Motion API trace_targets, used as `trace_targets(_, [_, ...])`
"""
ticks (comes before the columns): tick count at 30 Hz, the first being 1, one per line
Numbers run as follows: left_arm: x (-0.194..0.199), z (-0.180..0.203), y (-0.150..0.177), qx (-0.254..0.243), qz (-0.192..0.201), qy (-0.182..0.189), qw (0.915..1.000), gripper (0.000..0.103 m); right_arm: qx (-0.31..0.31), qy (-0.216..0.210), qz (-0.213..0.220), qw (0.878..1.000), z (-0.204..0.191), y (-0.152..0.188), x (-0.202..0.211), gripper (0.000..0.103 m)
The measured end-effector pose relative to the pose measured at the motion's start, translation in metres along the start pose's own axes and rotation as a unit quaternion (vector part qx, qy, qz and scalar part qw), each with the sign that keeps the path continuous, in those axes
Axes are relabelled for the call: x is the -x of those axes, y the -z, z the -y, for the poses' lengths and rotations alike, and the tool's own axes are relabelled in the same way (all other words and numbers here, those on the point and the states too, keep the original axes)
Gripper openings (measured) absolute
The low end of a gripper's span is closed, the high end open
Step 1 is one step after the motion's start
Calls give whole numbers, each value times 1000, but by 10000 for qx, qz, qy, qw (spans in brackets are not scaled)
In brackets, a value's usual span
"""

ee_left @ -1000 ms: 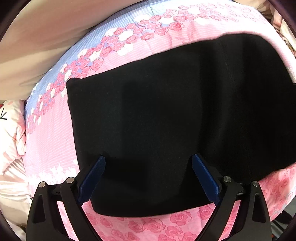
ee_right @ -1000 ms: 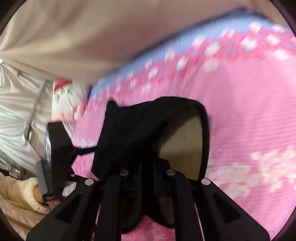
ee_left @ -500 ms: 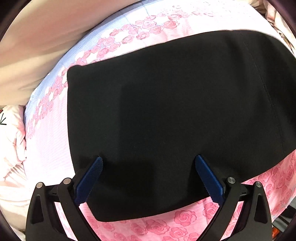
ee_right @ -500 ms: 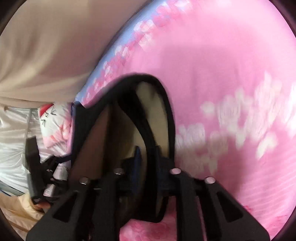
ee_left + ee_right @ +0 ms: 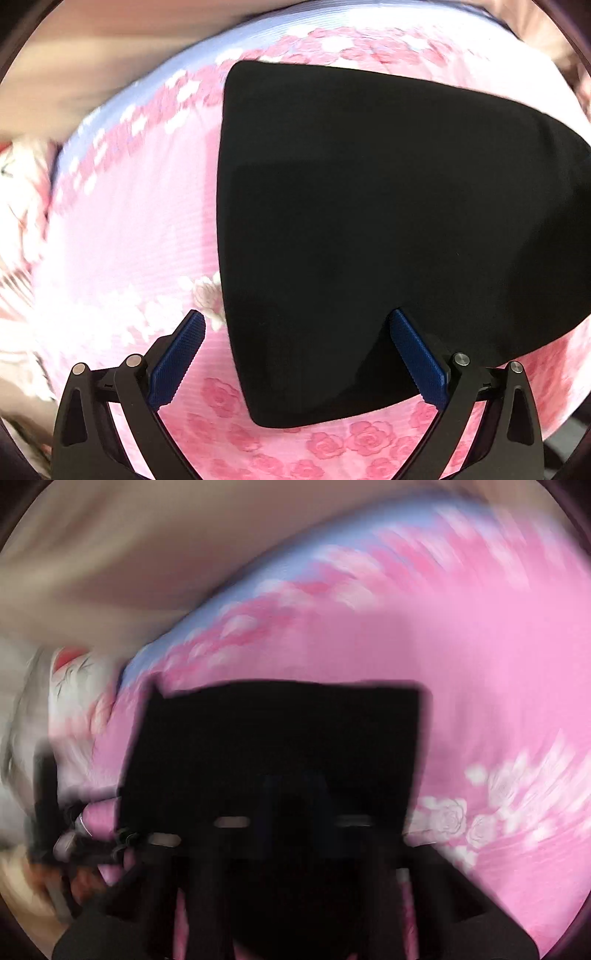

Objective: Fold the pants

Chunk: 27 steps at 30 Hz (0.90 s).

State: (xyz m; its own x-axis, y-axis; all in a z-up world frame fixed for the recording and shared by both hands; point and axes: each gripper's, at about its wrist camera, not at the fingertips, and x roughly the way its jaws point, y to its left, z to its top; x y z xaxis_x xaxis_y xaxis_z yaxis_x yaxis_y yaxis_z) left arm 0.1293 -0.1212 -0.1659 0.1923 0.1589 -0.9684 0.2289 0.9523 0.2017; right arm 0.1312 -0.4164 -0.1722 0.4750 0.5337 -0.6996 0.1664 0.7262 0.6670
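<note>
The black pants (image 5: 369,229) lie flat on a pink rose-print bed cover (image 5: 122,236), filling the middle and right of the left wrist view. My left gripper (image 5: 295,328) is open and empty, hovering over the pants' near left edge, its blue pads (image 5: 177,362) wide apart. In the blurred right wrist view my right gripper (image 5: 291,805) is shut on a black fold of the pants (image 5: 273,738), which hangs in front of the camera above the cover (image 5: 480,686).
A beige wall or headboard (image 5: 147,554) runs along the far side of the bed. A white printed pillow (image 5: 74,686) lies at the left end. The other gripper and a hand (image 5: 48,812) show at the left edge.
The left gripper has shifted left, so the pants' left edge now sits between its fingers. The right gripper has swung fast with the pants end, which now hangs as a flat panel.
</note>
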Motion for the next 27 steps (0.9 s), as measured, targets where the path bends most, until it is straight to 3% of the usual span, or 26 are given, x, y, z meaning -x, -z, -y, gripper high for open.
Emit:
trace_targets(1, [0, 1, 0, -6, 25, 49, 10000, 98, -440, -35, 101, 9990, 8, -5, 9, 0])
trace_targets(2, [0, 1, 0, -52, 66, 23, 10000, 98, -495, 169, 420, 9978, -2, -11, 29, 6])
trace_targets(3, [2, 3, 1, -113, 131, -43, 9998, 98, -132, 327, 549, 9979, -23, -14, 38, 6])
trace_targets(5, [6, 4, 11, -124, 234, -84, 9996, 98, 767, 241, 168, 9966, -74, -15, 28, 7])
trace_targets(7, [5, 1, 17, -69, 308, -34, 9995, 98, 1354, 230, -334, 9900, -93, -10, -4, 7])
trace_targets(8, [5, -1, 19, 28, 298, 71, 9995, 98, 1511, 808, -711, 9827, -85, -2, -34, 5])
trace_targets(9, [5, -5, 24, 90, 287, 131, 9995, 98, 1396, 1063, -856, 9808, -79, 0, -51, 4])
trace_targets(10, [4, -12, 30, 154, 287, 195, 9993, 98, 1324, 1060, -660, 9833, -94, -6, -49, 9])
trace_targets(12, [6, -30, 36, 235, 293, 281, 9989, 98, 1672, 639, -414, 9830, -142, -9, -39, 11])
trace_targets(14, [11, -43, 44, 277, 370, 294, 9985, 98, 2429, 295, -573, 9679, -196, -4, -52, 13])
trace_targets(15, [14, -48, 49, 291, 397, 222, 9985, 98, 2650, 278, -862, 9600, -212, -2, -71, 23])
trace_targets(18, [13, -66, 63, 390, 379, 190, 9983, 98, 3016, 770, -1351, 9407, -228, 3, -135, 23])
trace_targets(20, [6, -73, 73, 475, 333, 189, 9981, 98, 2897, 1049, -1571, 9383, -230, -6, -182, 24])
trace_targets(22, [-2, -84, 83, 608, 282, 130, 9977, 98, 3085, 1151, -1414, 9336, -245, -8, -205, 26])
trace_targets(26, [-7, -89, 76, 887, 151, 224, 9957, 98, 3761, 1581, -1492, 9007, -276, 7, -228, 28])
trace_targets(27, [-9, -94, 76, 970, 122, 305, 9947, 98, 3712, 1500, -1487, 9042, -277, 6, -220, 28])
